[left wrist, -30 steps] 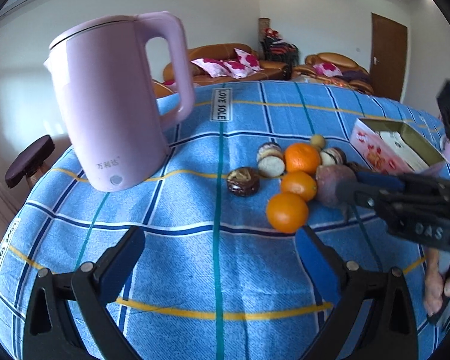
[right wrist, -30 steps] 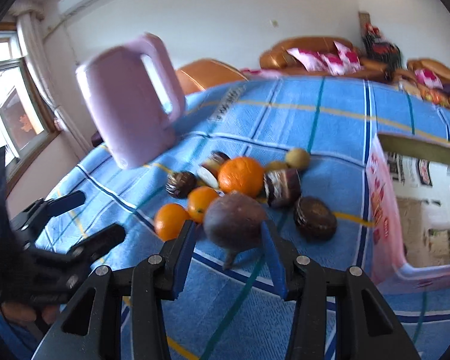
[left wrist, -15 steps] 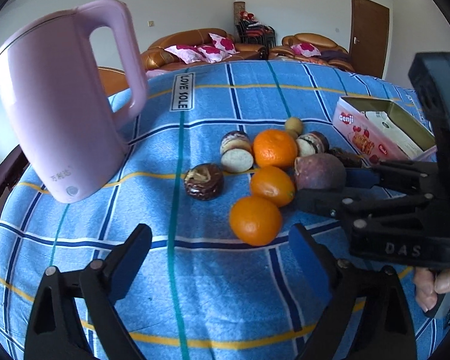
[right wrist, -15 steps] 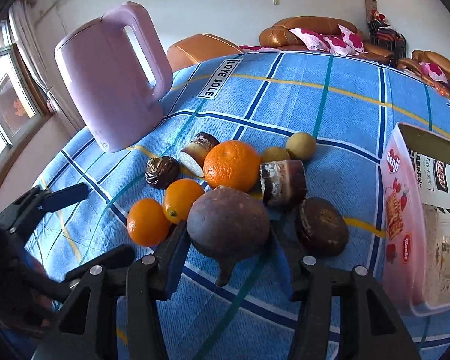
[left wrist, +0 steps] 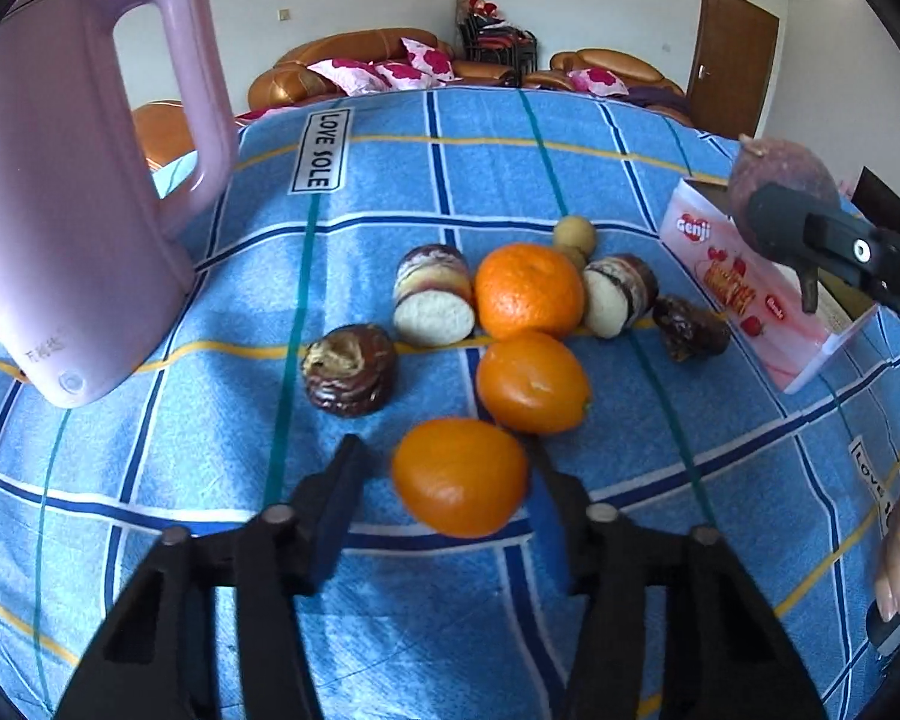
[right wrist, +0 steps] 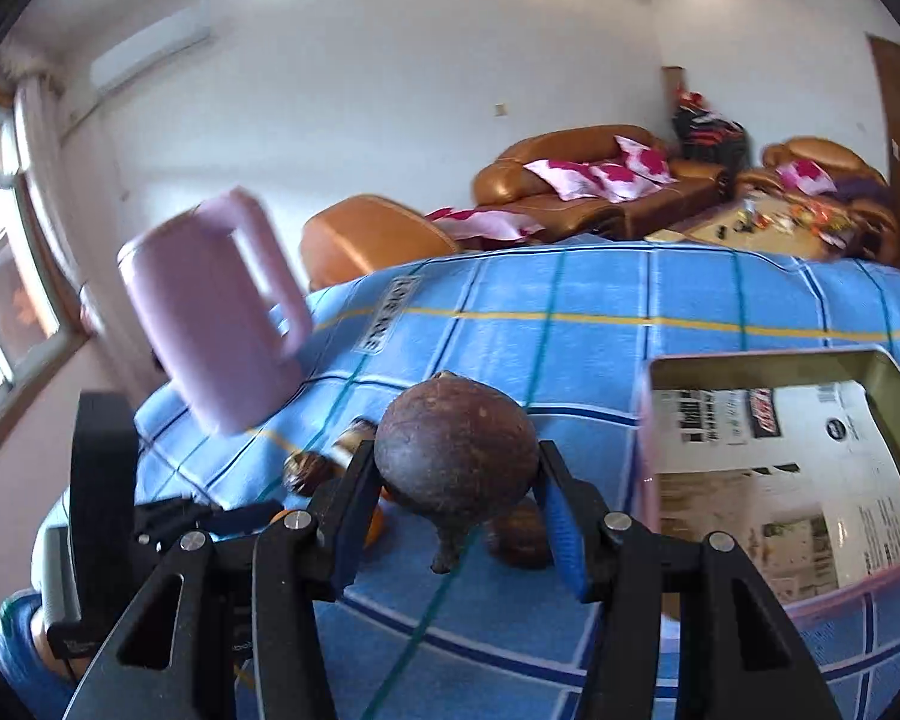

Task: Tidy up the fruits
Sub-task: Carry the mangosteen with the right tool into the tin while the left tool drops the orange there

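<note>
Kettle point(left wrist: 72, 192), pink, stood near the table's point(left wrist: 390, 180) left edge, the open box point(right wrist: 774, 456) toward its right. Right gripper point(right wrist: 456, 480) gripped the dark fruit point(right wrist: 456, 456) aloft. Left gripper's point(left wrist: 450, 480) jaws, just closing, flanked the nearest orange point(left wrist: 459, 476); whether they touched it I cannot tell.

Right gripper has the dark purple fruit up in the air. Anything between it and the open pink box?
Nothing visible. The dark purple fruit, clamped in the right gripper, hangs beside the pink box, whose open top shows only a printed sheet inside.
</note>
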Demonstrator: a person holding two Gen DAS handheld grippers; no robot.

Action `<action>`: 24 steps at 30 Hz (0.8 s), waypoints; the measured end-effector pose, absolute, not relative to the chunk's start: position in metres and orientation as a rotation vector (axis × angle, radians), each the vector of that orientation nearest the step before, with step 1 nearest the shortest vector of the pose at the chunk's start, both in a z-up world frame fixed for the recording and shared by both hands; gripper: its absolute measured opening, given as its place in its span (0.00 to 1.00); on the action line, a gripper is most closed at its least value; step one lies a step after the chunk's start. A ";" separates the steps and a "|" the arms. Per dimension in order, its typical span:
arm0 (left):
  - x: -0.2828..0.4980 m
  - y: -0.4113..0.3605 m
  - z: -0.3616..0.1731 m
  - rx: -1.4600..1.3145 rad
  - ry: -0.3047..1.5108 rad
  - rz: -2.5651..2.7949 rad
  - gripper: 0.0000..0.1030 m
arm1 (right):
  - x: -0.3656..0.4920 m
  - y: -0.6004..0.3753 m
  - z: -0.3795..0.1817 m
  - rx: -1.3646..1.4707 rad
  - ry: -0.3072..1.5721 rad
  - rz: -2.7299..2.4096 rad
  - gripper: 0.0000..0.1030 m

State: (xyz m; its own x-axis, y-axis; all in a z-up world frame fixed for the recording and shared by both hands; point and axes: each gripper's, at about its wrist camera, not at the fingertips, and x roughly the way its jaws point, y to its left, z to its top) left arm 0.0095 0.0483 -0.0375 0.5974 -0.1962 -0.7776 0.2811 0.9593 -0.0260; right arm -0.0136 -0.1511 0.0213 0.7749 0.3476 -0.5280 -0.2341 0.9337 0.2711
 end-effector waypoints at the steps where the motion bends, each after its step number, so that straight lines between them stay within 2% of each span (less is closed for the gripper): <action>1: 0.009 0.049 -0.037 0.102 0.886 -0.275 0.41 | -0.013 -0.153 0.022 0.201 0.606 0.305 0.52; 8: -0.004 0.059 -0.022 0.065 0.802 -0.215 0.41 | -0.015 -0.171 0.035 0.216 0.538 0.227 0.52; 14: -0.018 0.060 0.013 0.034 0.682 -0.205 0.41 | -0.026 -0.198 0.048 0.165 0.471 0.152 0.52; 24: -0.008 -0.023 0.038 0.044 0.617 -0.335 0.41 | -0.030 -0.285 0.037 0.101 0.484 -0.008 0.52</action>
State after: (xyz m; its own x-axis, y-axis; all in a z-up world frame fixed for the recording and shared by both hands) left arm -0.0081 -0.0226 0.0382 0.7638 -0.2945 -0.5743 0.3208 0.9454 -0.0582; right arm -0.0304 -0.2853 0.0373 0.8850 0.0158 -0.4653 0.0320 0.9950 0.0948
